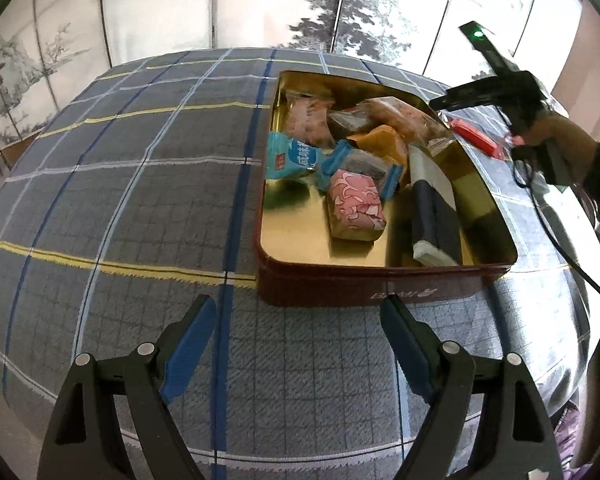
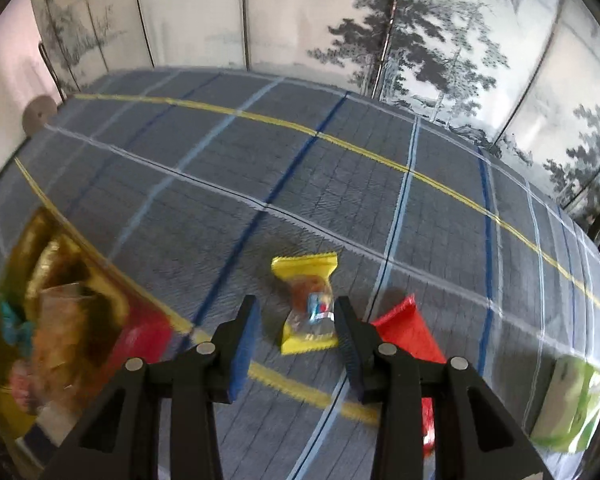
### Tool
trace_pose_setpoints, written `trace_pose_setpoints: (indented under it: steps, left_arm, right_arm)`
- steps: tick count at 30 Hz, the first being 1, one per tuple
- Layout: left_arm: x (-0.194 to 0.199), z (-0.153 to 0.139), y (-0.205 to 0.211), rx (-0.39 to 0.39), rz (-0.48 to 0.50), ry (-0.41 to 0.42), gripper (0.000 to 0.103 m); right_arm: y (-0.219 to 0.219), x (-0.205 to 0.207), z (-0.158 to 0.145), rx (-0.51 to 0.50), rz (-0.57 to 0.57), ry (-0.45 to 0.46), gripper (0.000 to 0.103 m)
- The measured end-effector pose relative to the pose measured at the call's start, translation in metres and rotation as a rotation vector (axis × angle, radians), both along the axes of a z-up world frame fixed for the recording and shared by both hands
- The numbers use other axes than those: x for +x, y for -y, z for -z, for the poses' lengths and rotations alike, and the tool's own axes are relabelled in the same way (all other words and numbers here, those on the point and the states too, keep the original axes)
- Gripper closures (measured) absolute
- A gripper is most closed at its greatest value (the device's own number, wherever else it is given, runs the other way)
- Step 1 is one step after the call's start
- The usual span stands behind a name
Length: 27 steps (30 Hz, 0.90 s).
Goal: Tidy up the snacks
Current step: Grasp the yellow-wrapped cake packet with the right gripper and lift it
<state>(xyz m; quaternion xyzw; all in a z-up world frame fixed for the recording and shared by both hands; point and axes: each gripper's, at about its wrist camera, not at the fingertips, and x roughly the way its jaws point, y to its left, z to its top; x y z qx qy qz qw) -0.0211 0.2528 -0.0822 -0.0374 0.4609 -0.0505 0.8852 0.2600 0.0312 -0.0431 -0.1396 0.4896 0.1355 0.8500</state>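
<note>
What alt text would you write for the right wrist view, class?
Open tongs hang over a yellow snack packet lying on a plaid tablecloth. A red packet lies just right of it, a green one further right, and a blurred gold tin of snacks sits left.

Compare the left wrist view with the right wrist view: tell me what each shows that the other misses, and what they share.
Only the left wrist view shows the tin's contents sharply: a pink patterned packet, a light blue packet and a dark flat pack, plus the open left tongs over bare cloth.

Only the right wrist view shows the yellow snack packet lying between the open right tongs, and a green packet at the right edge.

Both show the gold-lined tin, the plaid tablecloth and a red packet lying outside the tin.
</note>
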Motion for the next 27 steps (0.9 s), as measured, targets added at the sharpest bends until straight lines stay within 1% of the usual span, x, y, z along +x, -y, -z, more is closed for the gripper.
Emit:
trace_pose_setpoints:
  steps: [2, 6, 7, 9, 10, 11, 12, 13, 14, 16, 17, 19, 20, 22, 23, 25, 26, 27]
  left_arm:
    - [0.001, 0.001, 0.000, 0.006, -0.002, -0.003, 0.022]
    - [0.006, 0.006, -0.001, -0.011, -0.004, -0.027, 0.021]
    - [0.007, 0.008, 0.000, -0.015, -0.002, -0.034, 0.021]
    - [0.008, 0.010, 0.003, -0.004, 0.000, -0.040, 0.021]
    - [0.007, 0.009, 0.005, 0.007, 0.001, -0.039, 0.021]
    - [0.006, 0.007, 0.008, 0.021, 0.004, -0.035, 0.021]
    - [0.004, 0.003, 0.010, 0.029, 0.006, -0.025, 0.021]
    - [0.002, -0.002, 0.011, 0.035, 0.009, -0.010, 0.021]
    - [-0.001, -0.009, 0.013, 0.043, 0.012, 0.013, 0.021]
    - [-0.007, -0.020, 0.018, 0.057, 0.020, 0.051, 0.021]
    - [-0.010, -0.025, 0.022, 0.063, 0.033, 0.066, 0.021]
    - [-0.011, -0.033, 0.033, 0.079, 0.072, 0.084, 0.021]
    - [-0.012, -0.038, 0.041, 0.094, 0.098, 0.098, 0.021]
    - [-0.012, -0.046, 0.057, 0.104, 0.154, 0.121, 0.021]
    - [-0.010, -0.052, 0.070, 0.103, 0.208, 0.142, 0.021]
    - [-0.005, -0.060, 0.089, 0.100, 0.295, 0.181, 0.021]
    - [0.001, -0.065, 0.101, 0.095, 0.354, 0.200, 0.021]
    - [0.010, -0.071, 0.114, 0.078, 0.425, 0.213, 0.021]
  right_arm:
    - [-0.002, 0.013, 0.007, -0.027, 0.001, -0.007, 0.064]
    - [-0.002, 0.027, 0.021, -0.048, 0.000, -0.034, 0.064]
    - [-0.001, 0.027, 0.021, -0.029, -0.001, -0.021, 0.063]
    - [0.000, 0.032, 0.024, -0.009, 0.007, -0.036, 0.064]
    - [0.000, 0.031, 0.025, -0.002, 0.012, -0.040, 0.069]
    - [-0.001, 0.029, 0.026, 0.008, 0.008, -0.047, 0.079]
    - [-0.004, 0.021, 0.025, -0.001, -0.004, -0.042, 0.079]
    - [-0.005, 0.006, 0.021, 0.006, -0.023, -0.012, 0.079]
    - [-0.004, -0.004, 0.016, 0.031, -0.032, -0.001, 0.079]
    - [0.009, -0.044, 0.005, 0.122, -0.038, 0.029, 0.079]
    - [0.023, -0.071, -0.001, 0.151, -0.029, 0.057, 0.079]
    - [0.051, -0.106, -0.005, 0.174, 0.014, 0.086, 0.079]
    - [0.077, -0.131, -0.005, 0.172, 0.067, 0.109, 0.079]
    - [0.115, -0.159, -0.003, 0.124, 0.147, 0.143, 0.079]
    - [0.139, -0.173, -0.001, 0.108, 0.194, 0.148, 0.079]
    - [0.191, -0.192, 0.005, 0.107, 0.305, 0.141, 0.079]
    - [0.222, -0.201, 0.012, 0.091, 0.377, 0.136, 0.079]
    - [0.235, -0.205, 0.014, 0.087, 0.406, 0.135, 0.079]
